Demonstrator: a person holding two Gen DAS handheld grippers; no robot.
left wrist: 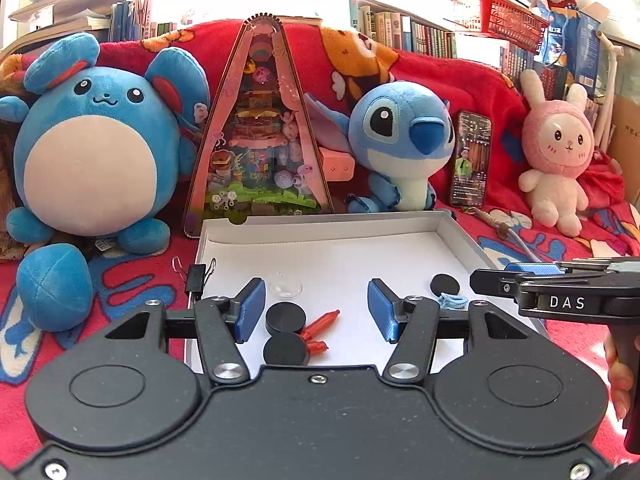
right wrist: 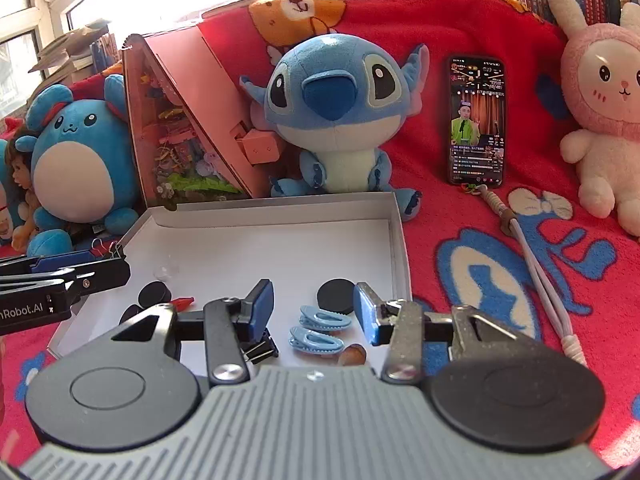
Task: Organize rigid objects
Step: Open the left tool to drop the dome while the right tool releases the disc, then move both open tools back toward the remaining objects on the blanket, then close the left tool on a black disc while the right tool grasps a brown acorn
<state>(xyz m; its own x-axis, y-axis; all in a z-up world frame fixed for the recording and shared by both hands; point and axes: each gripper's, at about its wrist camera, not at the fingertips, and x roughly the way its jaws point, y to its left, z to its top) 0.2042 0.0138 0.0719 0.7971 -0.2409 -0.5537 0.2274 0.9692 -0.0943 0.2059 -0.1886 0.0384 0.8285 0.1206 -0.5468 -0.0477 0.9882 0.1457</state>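
A white shallow box (left wrist: 320,224) (right wrist: 280,208) lies on the red blanket. In the left wrist view it holds two black discs (left wrist: 285,318), red plastic pieces (left wrist: 322,322), a clear dome (left wrist: 285,286), another black disc (left wrist: 445,284) and a blue clip (left wrist: 452,302). My left gripper (left wrist: 316,310) is open and empty above the two discs. In the right wrist view my right gripper (right wrist: 314,312) is open and empty above two blue hair clips (right wrist: 318,328), near a black disc (right wrist: 336,295), a black binder clip (right wrist: 260,350) and a brown piece (right wrist: 352,355).
Plush toys stand behind the box: a round blue one (left wrist: 92,140), Stitch (left wrist: 400,140) (right wrist: 340,112) and a pink rabbit (left wrist: 556,152). A pink triangular toy box (left wrist: 260,128), a phone (right wrist: 476,120), a cable (right wrist: 536,264) and a binder clip (left wrist: 196,276) lie around.
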